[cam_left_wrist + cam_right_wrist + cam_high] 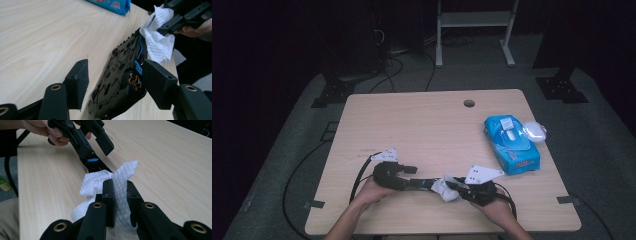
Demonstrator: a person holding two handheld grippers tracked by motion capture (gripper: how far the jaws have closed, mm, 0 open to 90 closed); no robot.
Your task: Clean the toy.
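On the light wooden table (pixel 422 125): one blue plastic pack of wet wipes (pixel 512 145), one crumpled white textured wipe (pixel 444 189), one flat black circuit board with blue wiring (pixel 120 75). Two black handheld two-jaw grippers, left (pixel 412 181) and right (pixel 458 186).

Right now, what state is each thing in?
Left tongs: open around the dark circuit board, one pad apart.
Right tongs: shut on the white wipe.
White wipe: crumpled, against the board's end.
Blue wipes pack: flat, lid open.

Probably a lab, lone wooden table (pixel 412 125), dark surroundings, floor cables (pixel 387 70), metal stand (pixel 474 30)
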